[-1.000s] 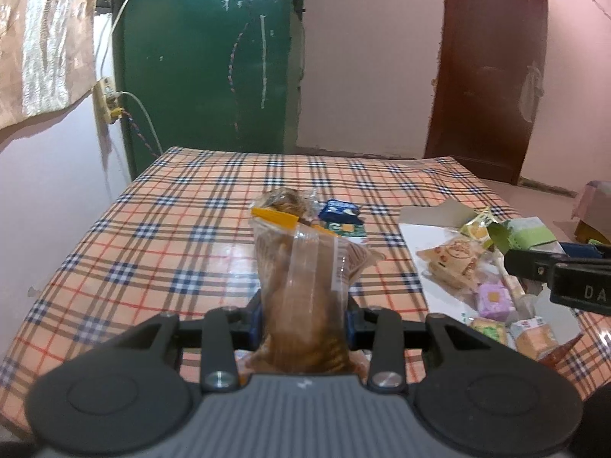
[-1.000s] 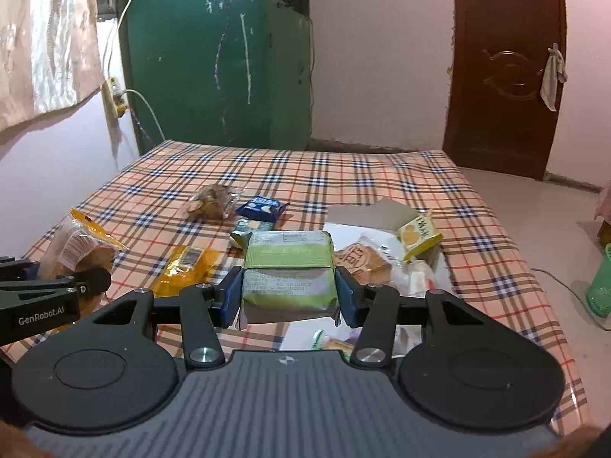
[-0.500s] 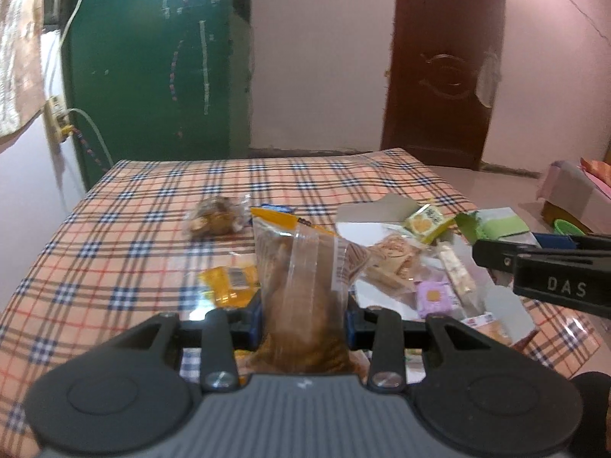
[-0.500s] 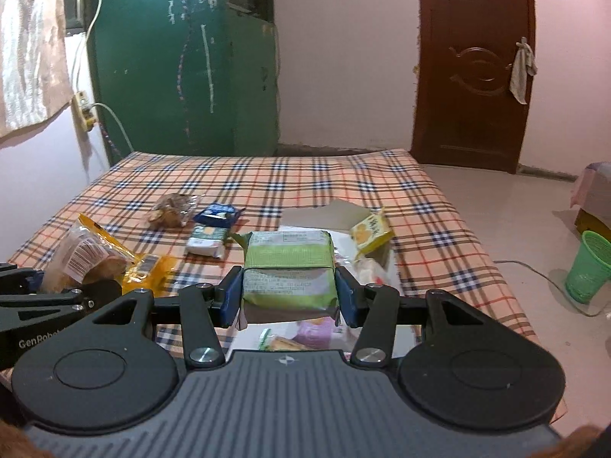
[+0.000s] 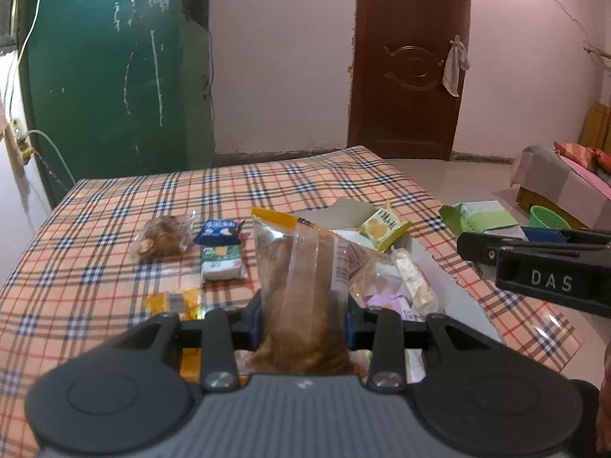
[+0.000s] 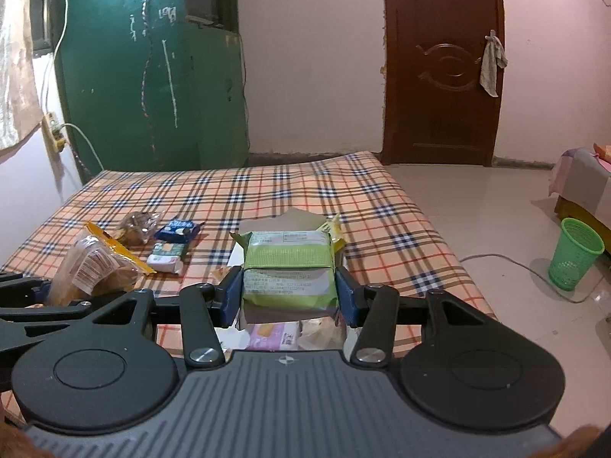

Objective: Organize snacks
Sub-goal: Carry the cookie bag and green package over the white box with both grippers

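My left gripper (image 5: 303, 322) is shut on a clear bag of brown biscuits (image 5: 301, 290) with a yellow top strip, held upright above the table; it also shows in the right wrist view (image 6: 91, 267). My right gripper (image 6: 289, 297) is shut on a green snack packet (image 6: 288, 267), held above a white box (image 5: 439, 267) that holds several small snacks. The right gripper shows in the left wrist view (image 5: 534, 263) at the right, with the green packet (image 5: 481, 215).
On the plaid tablecloth (image 6: 267, 187) lie a clear bag of brown snacks (image 5: 162, 234), a blue packet (image 5: 217, 227), a green-white packet (image 5: 221, 261) and a yellow packet (image 5: 173, 301). A green plastic basket (image 6: 574, 253) stands on the floor at the right.
Both grippers have swung to the right with their packets still held. The left gripper's bag now stands next to the white box; the loose snacks have shifted left in view.
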`<state>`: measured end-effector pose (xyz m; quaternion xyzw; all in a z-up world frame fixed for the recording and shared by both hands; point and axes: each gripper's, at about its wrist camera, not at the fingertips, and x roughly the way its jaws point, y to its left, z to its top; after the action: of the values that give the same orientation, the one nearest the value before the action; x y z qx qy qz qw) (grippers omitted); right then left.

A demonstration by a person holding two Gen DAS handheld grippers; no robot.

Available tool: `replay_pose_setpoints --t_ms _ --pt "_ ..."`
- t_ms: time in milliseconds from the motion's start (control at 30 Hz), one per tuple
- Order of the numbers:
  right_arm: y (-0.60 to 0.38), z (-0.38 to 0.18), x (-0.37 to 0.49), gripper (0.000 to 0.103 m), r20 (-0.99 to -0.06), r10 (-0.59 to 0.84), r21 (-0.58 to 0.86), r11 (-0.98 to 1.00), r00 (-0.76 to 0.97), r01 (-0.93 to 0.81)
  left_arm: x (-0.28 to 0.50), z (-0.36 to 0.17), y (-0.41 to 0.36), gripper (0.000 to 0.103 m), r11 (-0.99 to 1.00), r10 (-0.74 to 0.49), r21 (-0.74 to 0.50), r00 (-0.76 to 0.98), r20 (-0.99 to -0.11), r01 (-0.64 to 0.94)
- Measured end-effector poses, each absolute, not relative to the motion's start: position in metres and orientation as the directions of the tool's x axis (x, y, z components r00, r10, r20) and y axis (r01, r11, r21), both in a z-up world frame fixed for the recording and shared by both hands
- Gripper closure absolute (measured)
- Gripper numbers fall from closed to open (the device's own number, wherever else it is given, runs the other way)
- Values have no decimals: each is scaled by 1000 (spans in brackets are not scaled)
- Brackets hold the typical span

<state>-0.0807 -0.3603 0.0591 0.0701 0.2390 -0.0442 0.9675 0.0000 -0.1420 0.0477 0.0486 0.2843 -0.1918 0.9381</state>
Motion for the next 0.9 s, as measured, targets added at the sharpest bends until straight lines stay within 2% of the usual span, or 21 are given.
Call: replay_pose_setpoints --t_ms 900 --pt "-388 83 -51 41 -427 -65 115 985 902 125 43 61 -185 67 912 -347 1 772 -533 410"
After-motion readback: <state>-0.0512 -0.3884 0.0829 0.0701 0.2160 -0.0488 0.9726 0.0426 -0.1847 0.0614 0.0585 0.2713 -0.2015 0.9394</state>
